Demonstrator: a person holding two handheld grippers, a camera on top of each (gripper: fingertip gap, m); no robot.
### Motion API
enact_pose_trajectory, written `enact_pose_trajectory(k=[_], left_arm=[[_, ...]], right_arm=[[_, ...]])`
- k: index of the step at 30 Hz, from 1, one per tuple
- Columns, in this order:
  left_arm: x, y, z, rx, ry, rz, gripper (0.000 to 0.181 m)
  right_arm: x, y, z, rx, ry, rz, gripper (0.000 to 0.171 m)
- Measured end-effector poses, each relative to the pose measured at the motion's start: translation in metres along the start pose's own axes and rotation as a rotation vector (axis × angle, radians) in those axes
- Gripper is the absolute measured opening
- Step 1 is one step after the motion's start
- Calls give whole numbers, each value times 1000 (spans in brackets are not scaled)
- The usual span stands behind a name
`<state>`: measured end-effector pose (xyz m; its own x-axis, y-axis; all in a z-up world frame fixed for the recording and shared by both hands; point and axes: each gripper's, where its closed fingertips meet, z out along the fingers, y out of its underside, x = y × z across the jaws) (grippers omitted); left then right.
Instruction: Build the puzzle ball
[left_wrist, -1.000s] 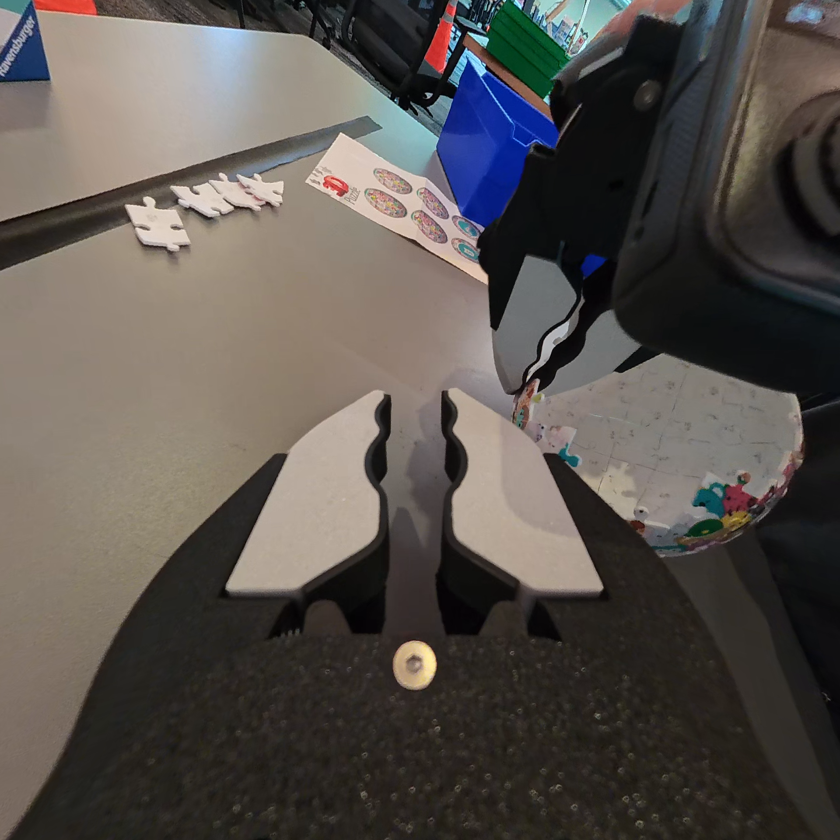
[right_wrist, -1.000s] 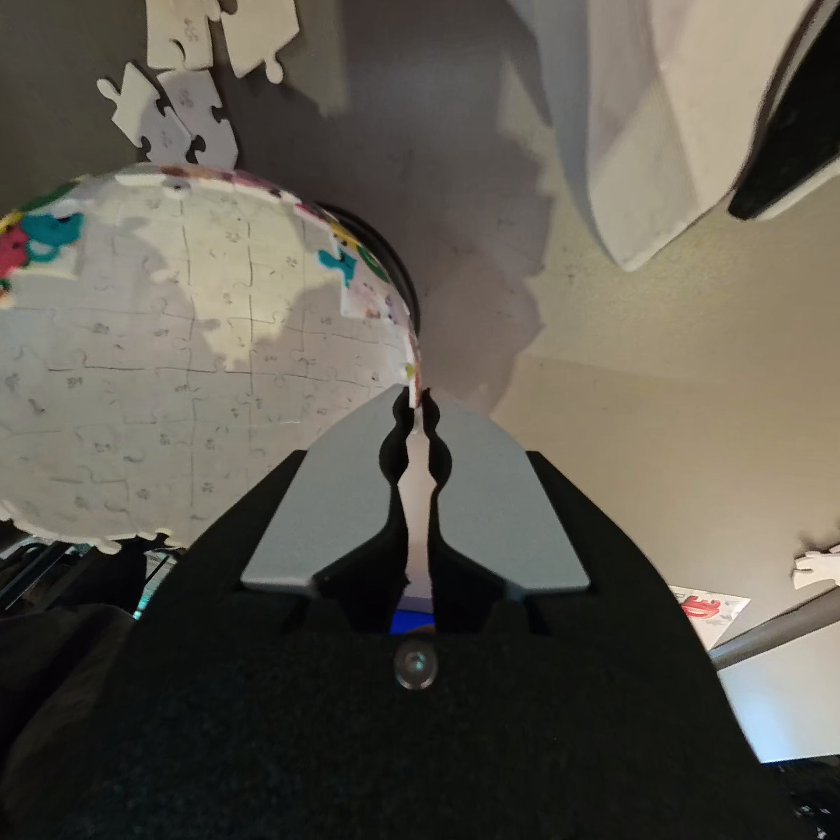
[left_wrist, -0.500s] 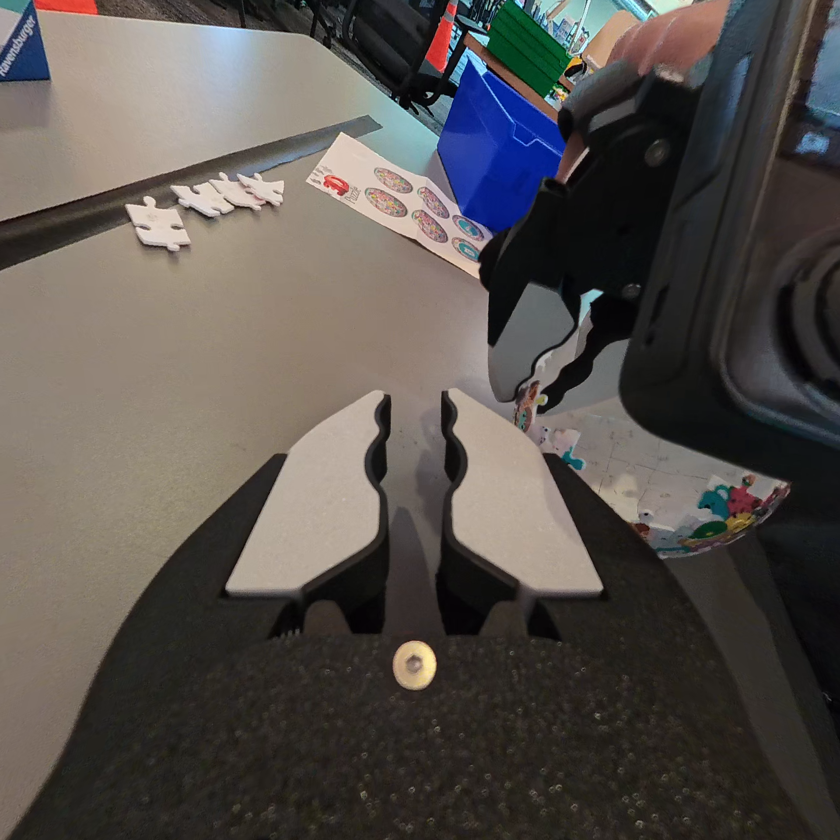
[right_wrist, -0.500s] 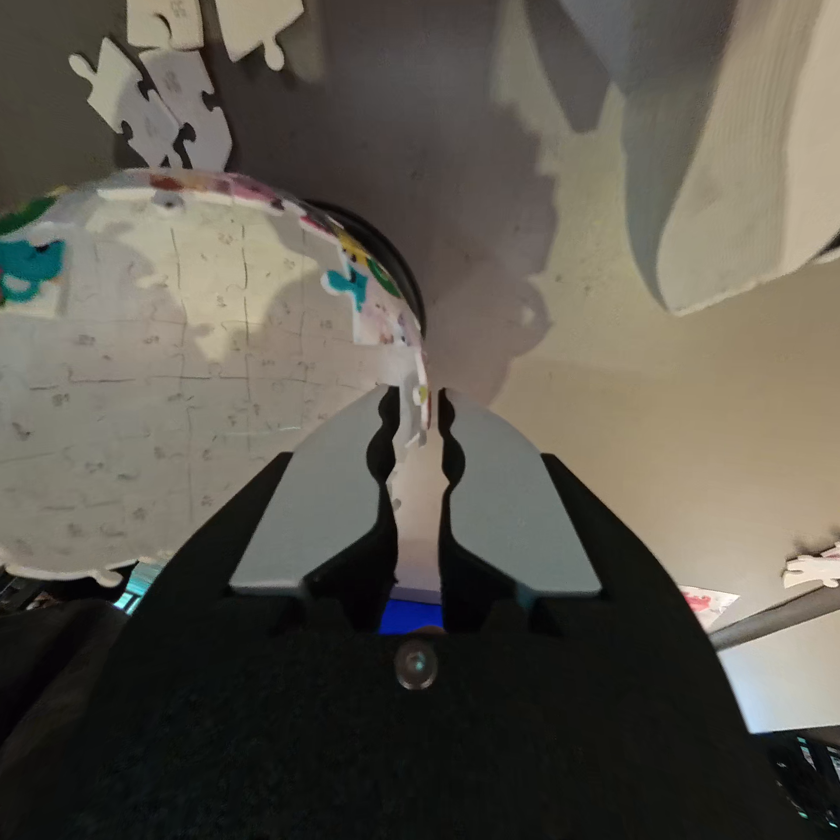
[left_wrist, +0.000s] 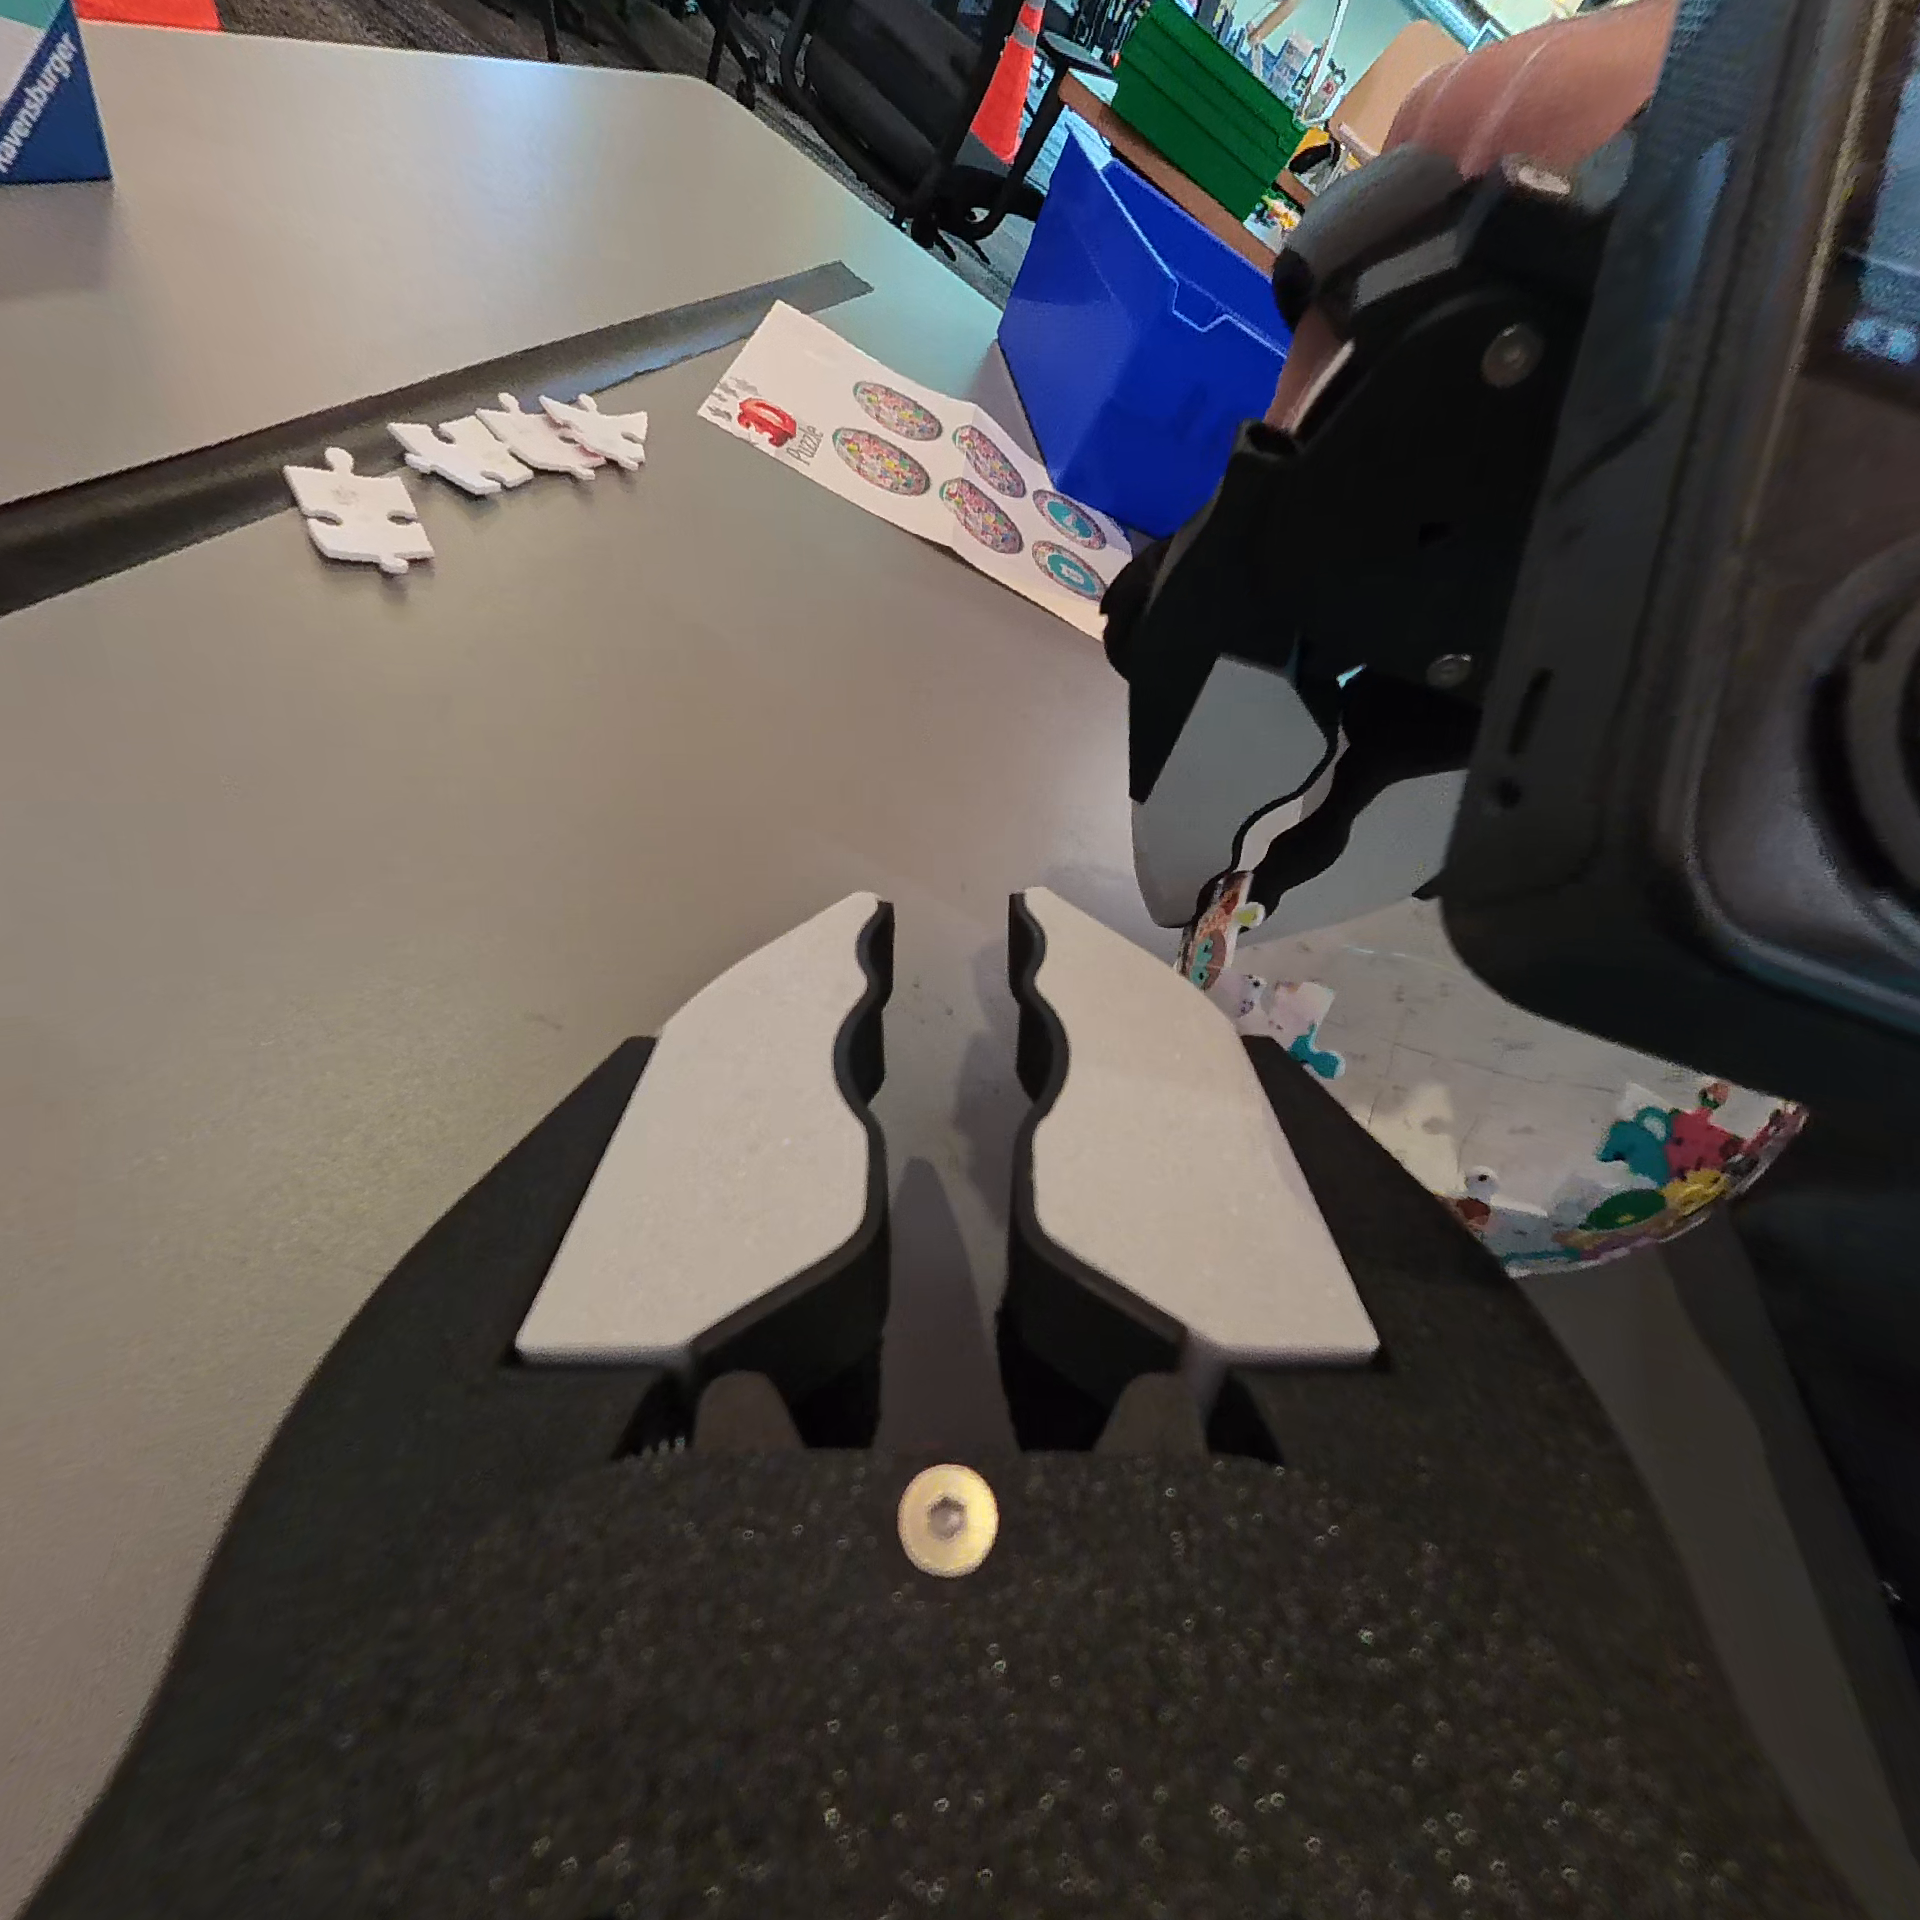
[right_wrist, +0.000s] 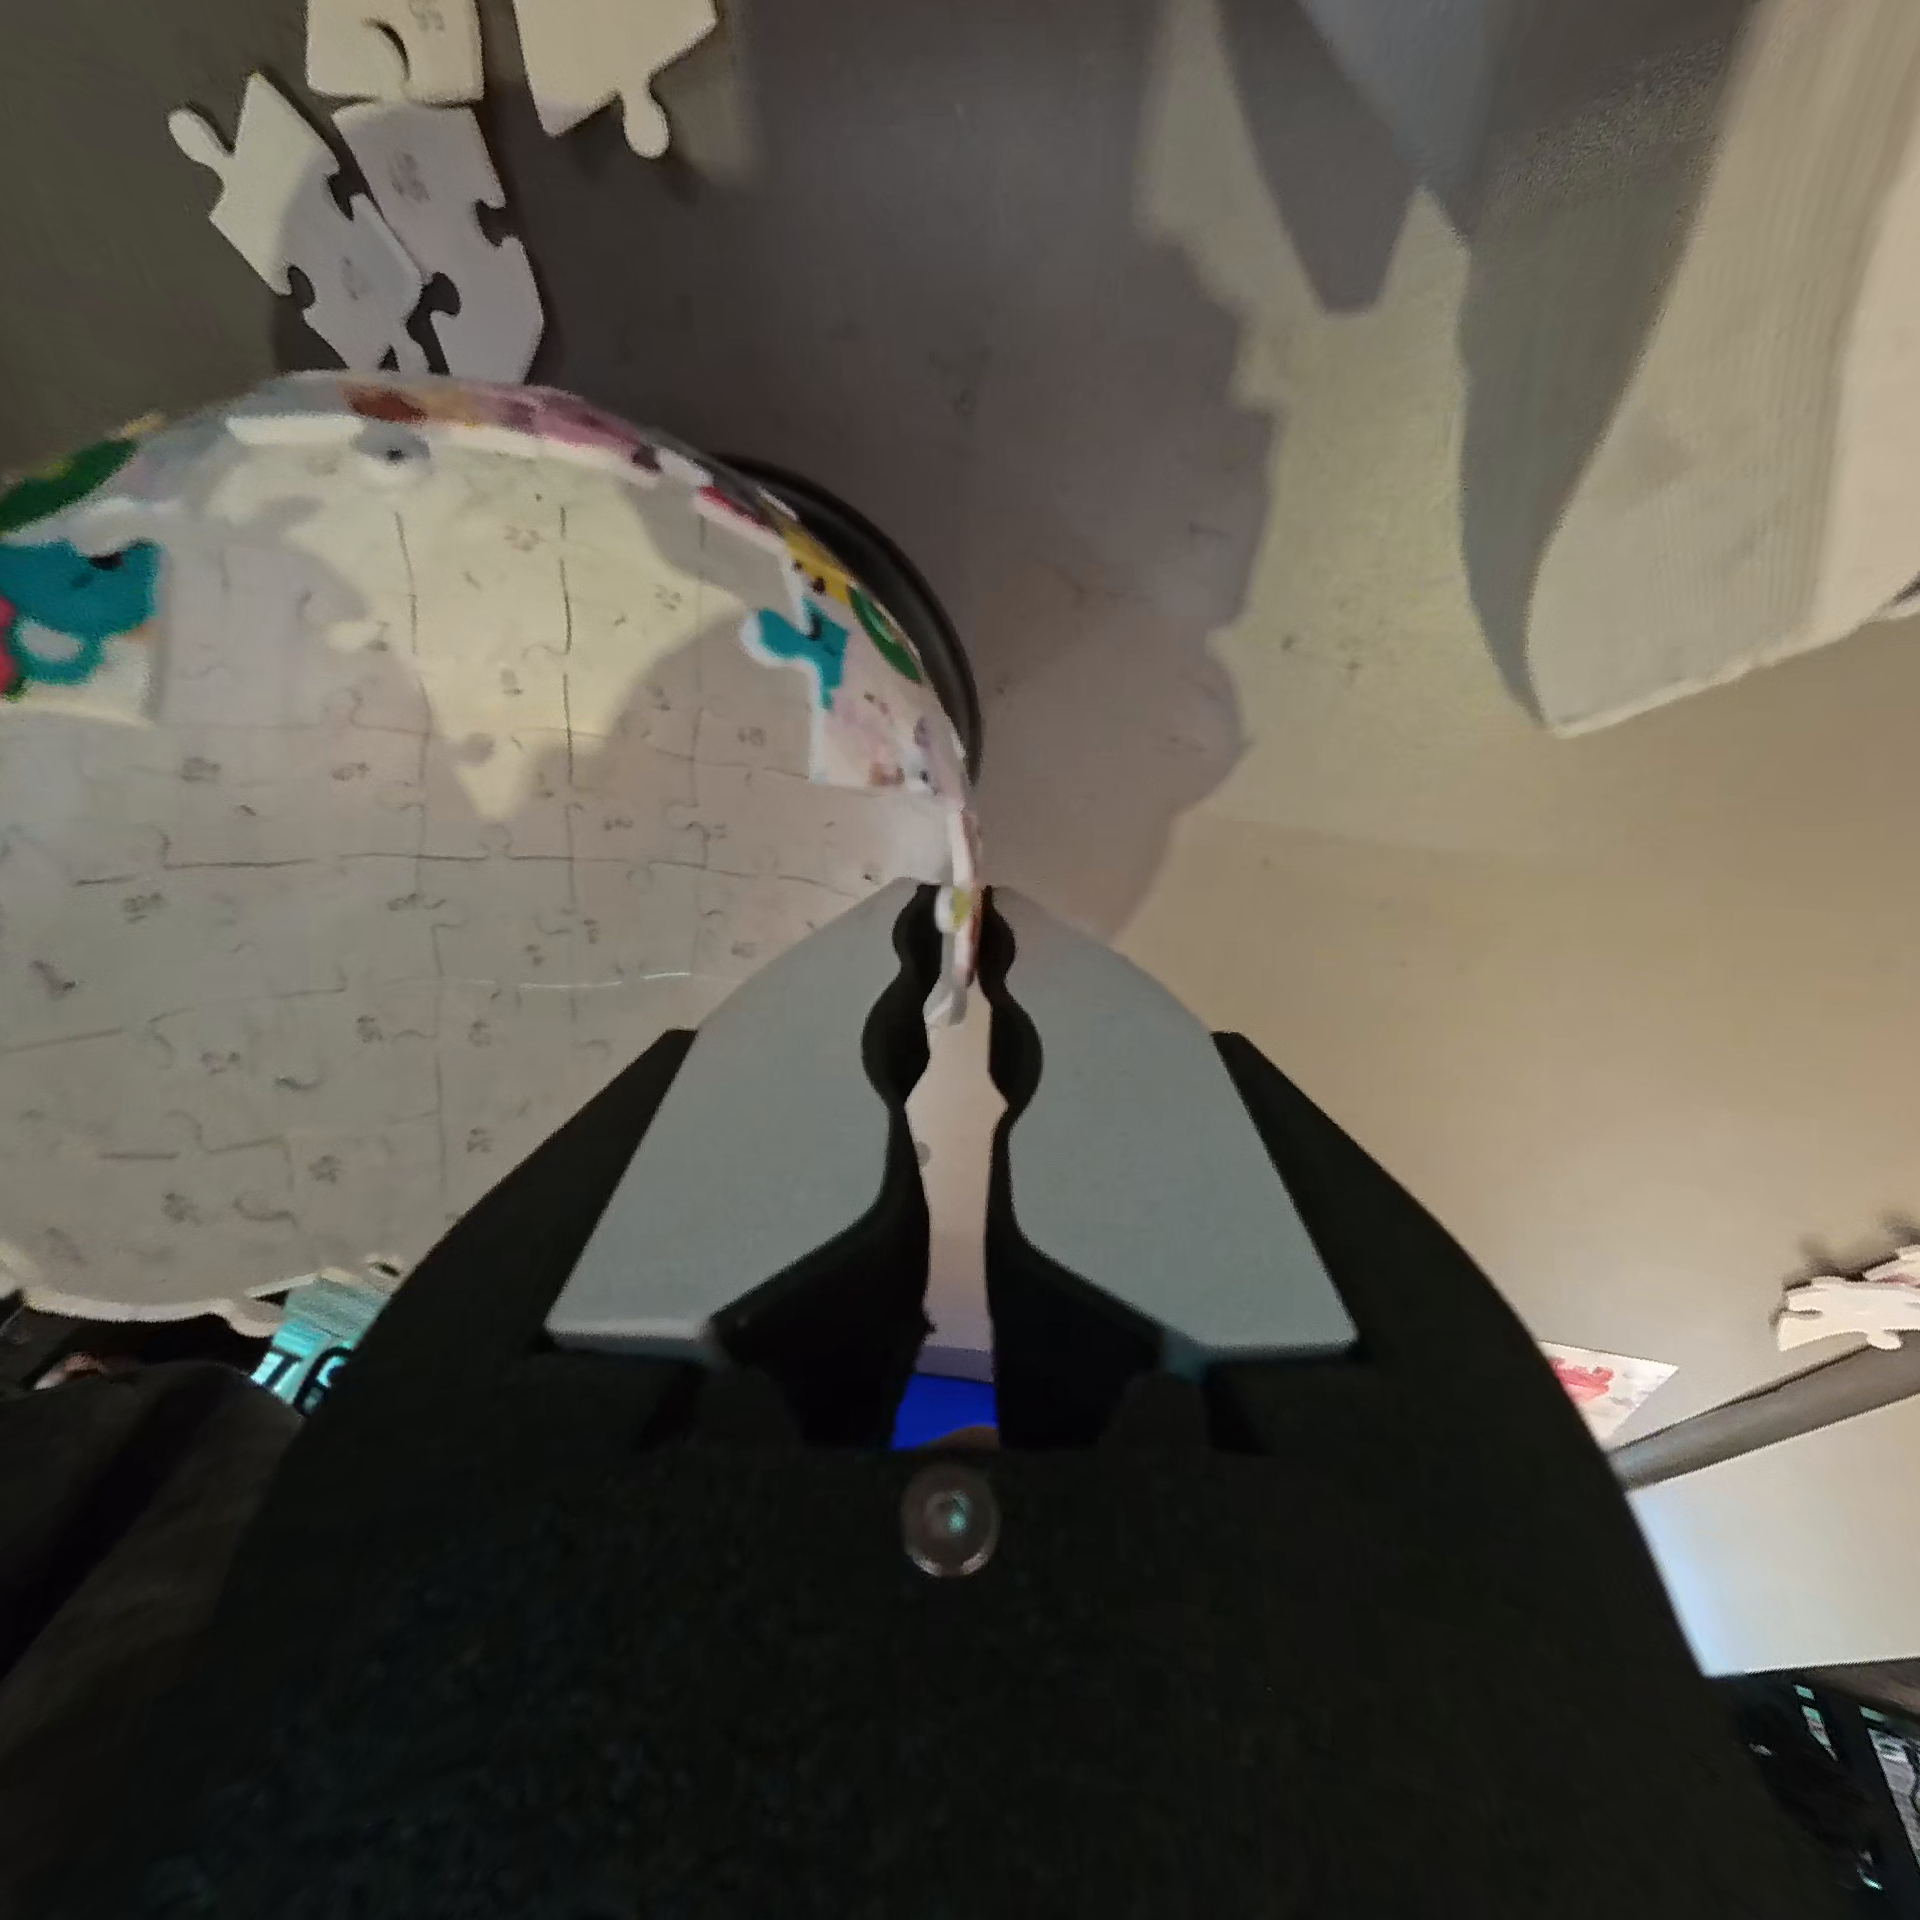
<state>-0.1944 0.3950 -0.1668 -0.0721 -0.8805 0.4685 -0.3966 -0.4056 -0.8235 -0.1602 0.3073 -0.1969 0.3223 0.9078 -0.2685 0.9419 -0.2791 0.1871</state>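
**op:** Parking my left gripper (left_wrist: 951, 940) low over the grey table (left_wrist: 520, 831) for now. Its fingers are parted with nothing between them, so it's just idling out of the way. Up and left of it the spare puzzle pieces (left_wrist: 468, 473) lie white side up in a loose row, I'd guess so they're easy to nip one at a time. The instruction sheet (left_wrist: 914, 468) sits flat further right, next to a blue bin (left_wrist: 1132, 353).

**reply:** and the ball itself?

**op:** The puzzle ball (right_wrist: 416, 883) is at the right edge of the left wrist view, a half-built bowl shape with its blank inner side facing my right camera. It looks like it sits in a dark ring stand (right_wrist: 935, 644), which would stop it rolling.

**reply:** right hand doing anything?

**op:** Yep, the right gripper (right_wrist: 961, 935) is pinched nearly closed on the bowl's rim, tips clamping a rim piece (right_wrist: 961, 909) edge-on. My read is it's steadying the shell or pressing that piece home; can't tell which.
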Motion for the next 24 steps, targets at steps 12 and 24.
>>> enact_pose_trajectory(k=[12,24], left_arm=[[0,0,0,0,-2,-1,20],[-1,0,0,2,-2,-4,20]], right_arm=[[0,10,-5,-82,49,65,17],[1,7,-2,-57,14,88,4]])
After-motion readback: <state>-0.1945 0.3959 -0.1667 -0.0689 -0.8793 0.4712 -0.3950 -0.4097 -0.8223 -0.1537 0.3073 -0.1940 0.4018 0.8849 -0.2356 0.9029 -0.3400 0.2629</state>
